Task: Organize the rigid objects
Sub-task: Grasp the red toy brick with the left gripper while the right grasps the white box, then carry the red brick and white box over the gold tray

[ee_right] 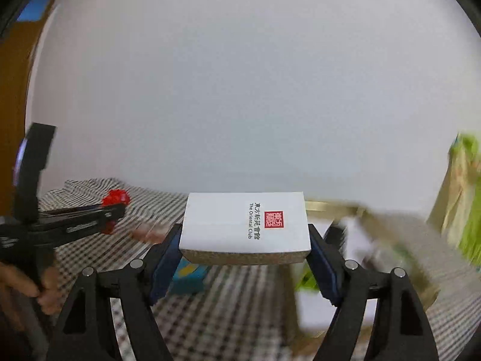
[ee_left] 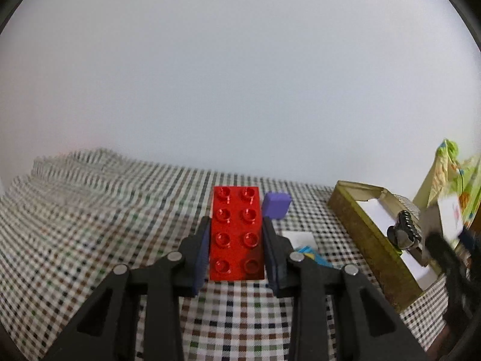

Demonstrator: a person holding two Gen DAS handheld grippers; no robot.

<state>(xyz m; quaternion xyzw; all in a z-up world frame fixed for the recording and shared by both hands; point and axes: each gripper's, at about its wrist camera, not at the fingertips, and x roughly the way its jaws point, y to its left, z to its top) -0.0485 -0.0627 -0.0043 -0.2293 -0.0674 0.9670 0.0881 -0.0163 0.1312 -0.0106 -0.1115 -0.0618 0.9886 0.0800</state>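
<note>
Left gripper (ee_left: 236,248): nearest the left wrist camera; its blue-padded fingers (ee_left: 200,263) close on the long sides of a red brick (ee_left: 236,234), studs up, which seems lifted just clear of the checked cloth (ee_left: 90,225), though contact is hard to rule out

Right gripper (ee_right: 245,255): fingers set fairly wide, clamping the short ends of a white box (ee_right: 245,222) with a red seal and printed text on top; held level in the air; the view around it is blurred

Step in hand: by my reading, both hands carry a piece toward storage; the brick and the box are each mid-transfer, neither set down yet

Next move: likely calls for bringing the box over the gold tin (ee_left: 372,240) and lowering it flat into a free part; the brick needs a spot that clears the black clip (ee_left: 402,231) already lying inside on white paper

Nearby things: a purple block (ee_left: 276,205) just beside the brick's far right; a white card (ee_left: 299,237) and a blue packet (ee_left: 312,254) between brick and tin

Surface: a table under small-checked cloth, rumpled at the far left

Room: a plain pale wall behind; a green printed bag (ee_left: 454,180) stands beyond the tin at the right edge; brown wood shows at the far left of the right wrist view
</note>
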